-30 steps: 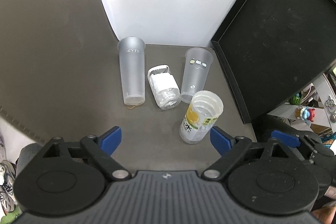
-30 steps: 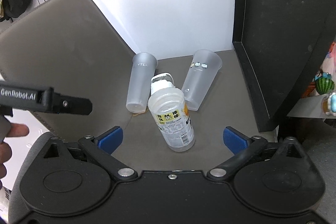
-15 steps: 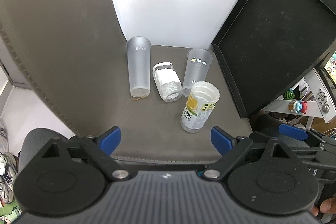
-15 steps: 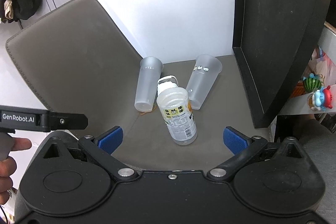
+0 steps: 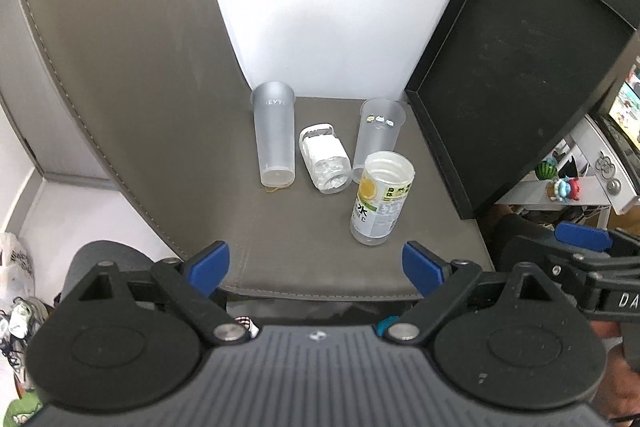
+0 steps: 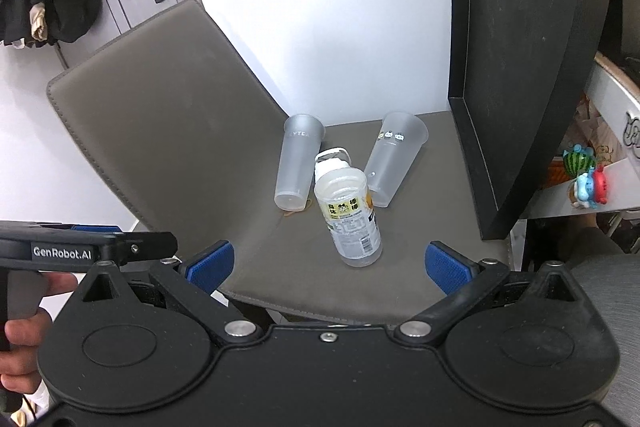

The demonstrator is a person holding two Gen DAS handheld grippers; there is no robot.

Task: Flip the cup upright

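Several cups stand on a grey chair seat (image 5: 304, 227). A tall frosted cup (image 5: 275, 139) is at the back left, rim up. A clear cup with small stickers (image 5: 378, 139) is at the back right, rim up. In front of it stands a clear cup with a yellow lemon label (image 5: 380, 201), its open mouth up. Between the back cups is a small clear container with a white handled lid (image 5: 323, 157); I cannot tell whether it stands or lies. My left gripper (image 5: 316, 263) and right gripper (image 6: 328, 263) hang open at the seat's front edge, holding nothing.
A large black panel (image 5: 512, 87) leans along the seat's right side. The chair's backrest (image 5: 120, 67) rises on the left, with a white wall behind. A shelf with small toys (image 5: 560, 183) is at the far right. A hand (image 6: 24, 327) holds the left gripper.
Both grippers have drawn back and up from the cups, which now look smaller and farther away. The cups have not moved. Both grippers stay open.
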